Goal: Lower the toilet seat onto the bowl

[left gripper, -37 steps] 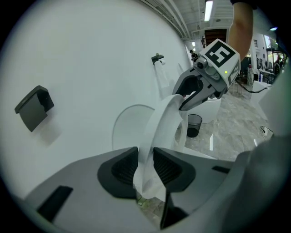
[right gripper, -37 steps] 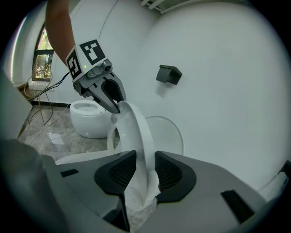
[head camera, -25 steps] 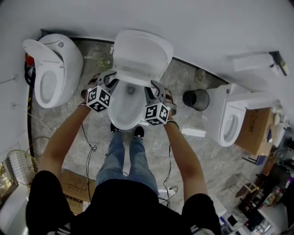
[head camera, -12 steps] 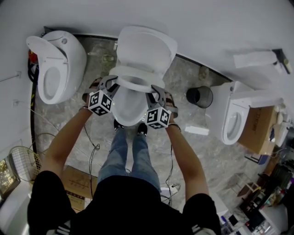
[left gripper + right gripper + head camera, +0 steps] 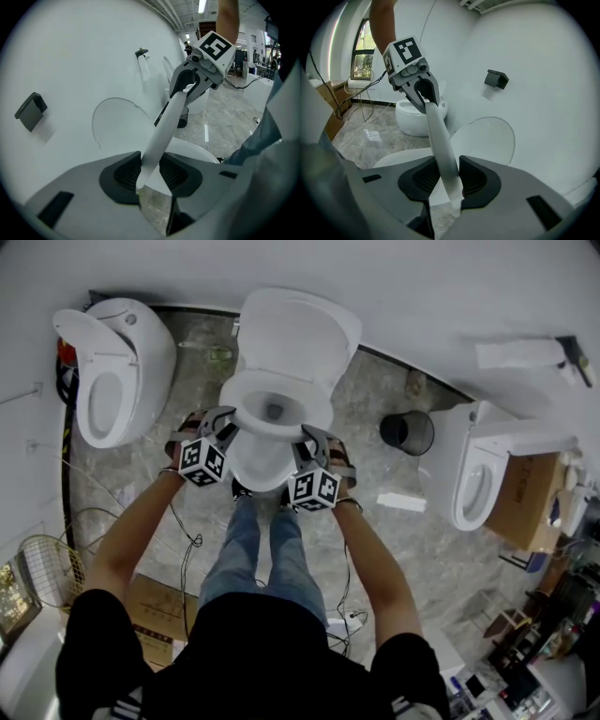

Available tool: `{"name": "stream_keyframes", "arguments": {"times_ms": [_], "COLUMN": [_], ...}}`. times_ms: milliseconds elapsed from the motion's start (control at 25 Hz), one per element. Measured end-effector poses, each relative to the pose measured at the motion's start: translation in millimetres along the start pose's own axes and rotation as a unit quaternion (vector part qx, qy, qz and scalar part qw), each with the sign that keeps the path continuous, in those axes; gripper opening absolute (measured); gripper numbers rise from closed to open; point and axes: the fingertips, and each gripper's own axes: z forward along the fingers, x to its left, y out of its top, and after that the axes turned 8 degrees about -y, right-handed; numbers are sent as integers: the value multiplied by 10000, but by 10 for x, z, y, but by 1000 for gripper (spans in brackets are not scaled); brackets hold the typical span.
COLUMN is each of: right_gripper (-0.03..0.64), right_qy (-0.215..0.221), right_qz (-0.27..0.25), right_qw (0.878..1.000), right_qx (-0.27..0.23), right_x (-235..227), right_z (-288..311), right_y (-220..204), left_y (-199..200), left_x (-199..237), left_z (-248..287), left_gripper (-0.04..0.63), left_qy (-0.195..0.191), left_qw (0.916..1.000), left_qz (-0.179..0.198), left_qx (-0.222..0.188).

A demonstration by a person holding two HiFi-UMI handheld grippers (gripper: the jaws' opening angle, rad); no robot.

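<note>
The white wall (image 5: 422, 296) fills the top of the head view, and the marbled floor (image 5: 375, 549) runs below it, much of it hidden by my own body and legs. Three toilets stand along the wall. The left toilet (image 5: 112, 371) and the right toilet (image 5: 478, 479) flank the middle one, and the right toilet is partly covered by a white shelf-like piece I cannot identify.

On the middle toilet the lid (image 5: 295, 329) leans back against the wall. The toilet seat (image 5: 246, 404) hangs part-way down, tilted over the bowl (image 5: 258, 465). The bowl's front edge shows below the seat, while its sides are covered by my tools. The seat's hinge is hidden, and I cannot tell whether the seat touches the bowl's rim anywhere.

My left gripper (image 5: 225, 420) is clamped on the seat's left edge. In its own view the pads close on the seat (image 5: 161, 136), seen edge-on as a slanting white band. My right gripper (image 5: 307, 442) pinches the opposite edge in the same way (image 5: 440, 140). Each view shows the other tool at the band's far end.

A cardboard box (image 5: 525, 502) is half tucked behind the right toilet. A black bin (image 5: 406, 433) stands between the middle and right toilets. A small dark bracket (image 5: 496, 78) sits on the wall.
</note>
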Motion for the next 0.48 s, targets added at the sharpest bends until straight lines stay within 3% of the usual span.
{"name": "stream_keyframes", "arguments": {"times_ms": [480], "right_gripper": [137], "right_qy": [251], "right_qz": [-563], "right_qw": [9980], "right_qx": [135], "right_x": [531], "right_z": [-87], "right_y": [-192], "left_y": [-261], "left_x": [-475], "left_z": [-2], "left_gripper": [132], "left_qy": [47], "left_qw": [9988], "left_qz": [243], "left_qx": [413]}}
